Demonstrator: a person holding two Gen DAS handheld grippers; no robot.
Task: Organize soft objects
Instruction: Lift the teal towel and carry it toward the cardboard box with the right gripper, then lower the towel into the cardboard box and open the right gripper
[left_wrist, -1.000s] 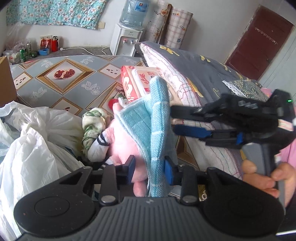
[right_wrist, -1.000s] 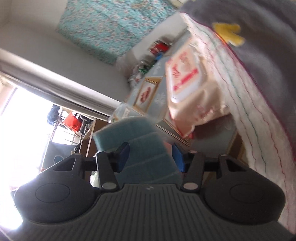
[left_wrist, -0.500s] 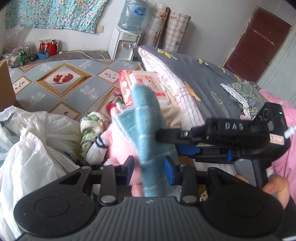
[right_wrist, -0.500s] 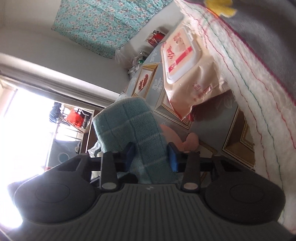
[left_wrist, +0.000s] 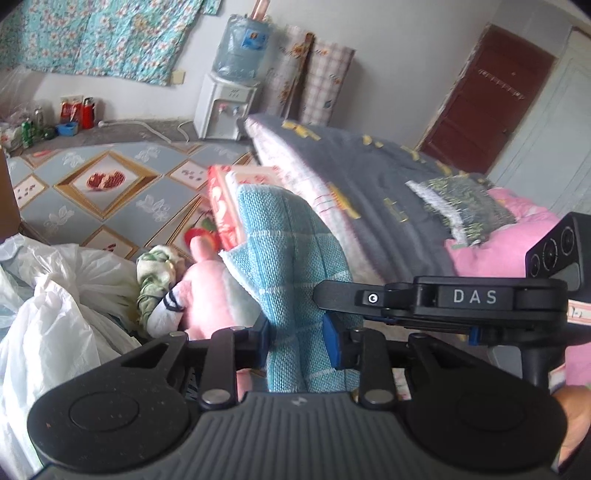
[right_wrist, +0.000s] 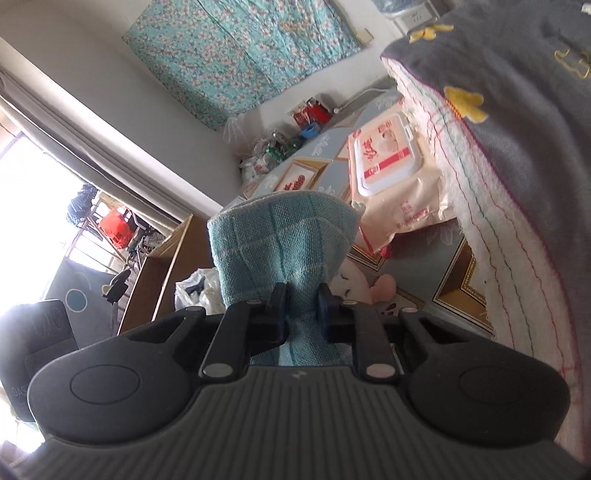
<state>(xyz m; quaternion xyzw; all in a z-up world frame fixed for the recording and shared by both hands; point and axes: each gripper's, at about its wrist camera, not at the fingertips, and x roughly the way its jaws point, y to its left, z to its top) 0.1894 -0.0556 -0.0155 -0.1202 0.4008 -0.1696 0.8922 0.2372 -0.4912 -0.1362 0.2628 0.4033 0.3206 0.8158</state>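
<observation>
Blue towel (left_wrist: 291, 258) is standing long-axis up, leaning away, above the pink plush (left_wrist: 207, 291). Left gripper (left_wrist: 295, 339) and right gripper (right_wrist: 301, 306) are both closing, pinching it. "DAS" is reading on right gripper's body.

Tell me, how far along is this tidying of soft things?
Early, I'd say; nothing looks put away yet. In hand: both tongs, the left and the right, are closing on the blue cloth. Left over: the pink plush toy and a green-patterned bundle lying by the white bags.
</observation>
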